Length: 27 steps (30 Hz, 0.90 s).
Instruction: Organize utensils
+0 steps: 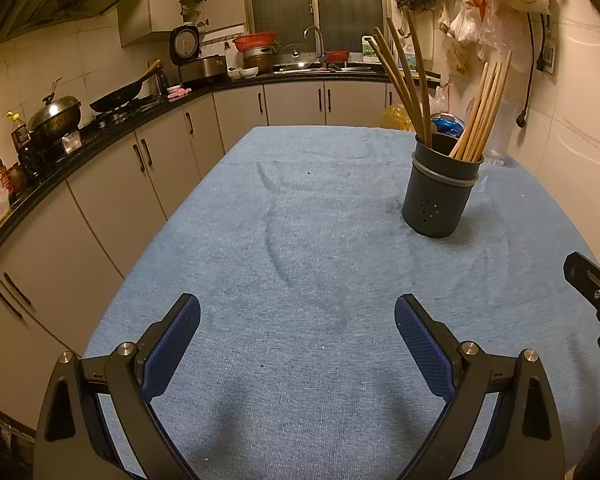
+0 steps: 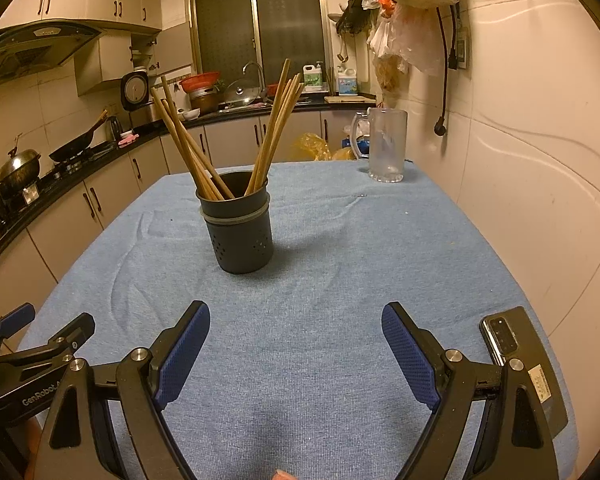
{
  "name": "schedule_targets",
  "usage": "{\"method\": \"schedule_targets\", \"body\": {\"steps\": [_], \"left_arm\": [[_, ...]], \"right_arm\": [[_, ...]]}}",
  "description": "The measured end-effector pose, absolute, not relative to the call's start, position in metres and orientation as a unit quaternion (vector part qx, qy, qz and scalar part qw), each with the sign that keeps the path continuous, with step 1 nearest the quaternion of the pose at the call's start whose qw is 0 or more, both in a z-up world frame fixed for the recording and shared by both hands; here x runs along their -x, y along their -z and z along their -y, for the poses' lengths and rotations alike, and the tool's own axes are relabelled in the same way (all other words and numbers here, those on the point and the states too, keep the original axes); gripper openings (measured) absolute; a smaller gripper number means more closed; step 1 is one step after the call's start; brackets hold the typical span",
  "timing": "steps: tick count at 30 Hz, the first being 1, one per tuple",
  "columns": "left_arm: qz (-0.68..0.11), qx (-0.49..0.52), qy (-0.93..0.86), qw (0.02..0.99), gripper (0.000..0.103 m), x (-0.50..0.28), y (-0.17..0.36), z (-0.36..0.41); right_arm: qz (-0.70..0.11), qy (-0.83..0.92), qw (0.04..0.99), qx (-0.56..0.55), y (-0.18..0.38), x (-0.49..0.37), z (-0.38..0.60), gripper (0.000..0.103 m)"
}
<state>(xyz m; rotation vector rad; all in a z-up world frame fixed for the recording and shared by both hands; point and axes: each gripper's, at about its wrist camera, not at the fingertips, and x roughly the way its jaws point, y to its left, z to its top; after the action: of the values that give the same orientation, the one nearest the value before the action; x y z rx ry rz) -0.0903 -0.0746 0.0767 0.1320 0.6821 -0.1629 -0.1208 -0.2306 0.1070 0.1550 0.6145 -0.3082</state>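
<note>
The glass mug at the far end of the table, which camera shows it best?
The right wrist view: the glass mug stands in full sight, handle and base clear on the blue cloth. In the left wrist view the chopsticks and the utensil holder mostly hide it.

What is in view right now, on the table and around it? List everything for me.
Dark grey perforated utensil holder: one, upright on the cloth, centre-left in the right wrist view.
Wooden chopsticks: several, tan, standing in the holder in two splayed bunches.
Light blue tablecloth: one, covering the table.
Clear glass mug with handle: one, far right corner of the table.
Dark smartphone: one, lying camera side up at the table's near right edge.
Black wok: one, on the stove at left.
Plastic bags: several, hanging on the right wall.
Left hand-held gripper: black with blue pads, open, holding nothing.
Right hand-held gripper: same, open, holding nothing.
</note>
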Motion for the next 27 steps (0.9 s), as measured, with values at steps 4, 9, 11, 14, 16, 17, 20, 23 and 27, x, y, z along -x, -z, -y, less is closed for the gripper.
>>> {"method": "schedule_targets", "body": {"steps": [4,9,11,14,16,17,20,23,27], "left_arm": [[-0.333,-0.064,0.08,0.937,0.097,0.092,-0.077,0.074],[-0.332,-0.064,0.081,0.938,0.097,0.094,-0.079,0.075],[-0.331,-0.065,0.081,0.938,0.097,0.095,-0.08,0.075],[-0.331,-0.063,0.082,0.938,0.097,0.095,-0.081,0.075],[-0.33,-0.063,0.082,0.938,0.097,0.096,-0.082,0.075],[-0.33,-0.063,0.082,0.938,0.097,0.096,-0.082,0.075],[-0.329,-0.063,0.081,0.939,0.097,0.097,-0.083,0.075],[-0.328,-0.063,0.081,0.939,0.097,0.098,-0.083,0.075],[-0.328,-0.063,0.081,0.939,0.097,0.098,-0.083,0.075]], "right_arm": [[-0.301,0.151,0.939,-0.075,-0.107,0.121,0.23,0.091],[-0.297,0.151,0.94,-0.074,-0.11,0.125,0.229,0.091],[-0.298,0.151,0.94,-0.074,-0.11,0.125,0.229,0.091],[-0.296,0.151,0.94,-0.074,-0.111,0.127,0.227,0.091],[-0.295,0.151,0.941,-0.073,-0.112,0.128,0.226,0.091],[-0.295,0.151,0.941,-0.073,-0.112,0.129,0.226,0.091],[-0.295,0.151,0.941,-0.072,-0.112,0.129,0.225,0.091],[-0.293,0.151,0.941,-0.072,-0.113,0.13,0.225,0.091],[-0.293,0.151,0.941,-0.074,-0.114,0.132,0.223,0.091]]}}
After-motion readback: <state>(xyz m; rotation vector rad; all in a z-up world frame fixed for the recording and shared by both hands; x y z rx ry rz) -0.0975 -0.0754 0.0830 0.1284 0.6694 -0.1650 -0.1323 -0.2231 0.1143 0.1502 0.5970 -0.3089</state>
